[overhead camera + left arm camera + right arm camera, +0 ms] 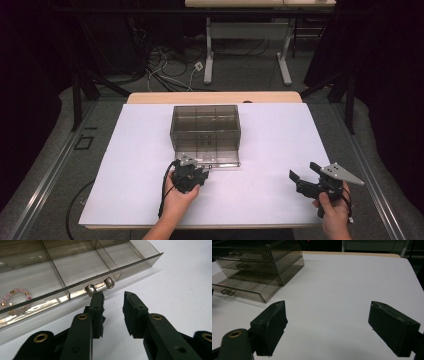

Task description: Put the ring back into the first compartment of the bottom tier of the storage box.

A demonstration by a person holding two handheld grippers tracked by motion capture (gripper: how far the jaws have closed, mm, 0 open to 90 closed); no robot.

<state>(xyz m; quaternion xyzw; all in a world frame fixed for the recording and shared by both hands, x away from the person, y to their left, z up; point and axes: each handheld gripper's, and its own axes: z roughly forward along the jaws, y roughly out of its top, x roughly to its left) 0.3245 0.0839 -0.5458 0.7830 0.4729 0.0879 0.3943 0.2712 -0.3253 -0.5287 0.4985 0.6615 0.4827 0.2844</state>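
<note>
Left tongs (113, 298) part-open, empty, just before drawer handle (99, 286); right tongs (327, 327) wide open, empty, well right of it.

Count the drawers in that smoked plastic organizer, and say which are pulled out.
3. Top drawer and middle drawer are pushed in; the bottom drawer is pulled out toward the left gripper, its handle just ahead of the jaws.

Dark room w/ grey floor (45, 150), cables (165, 70), 2nd desk (247, 45) behind.
</note>
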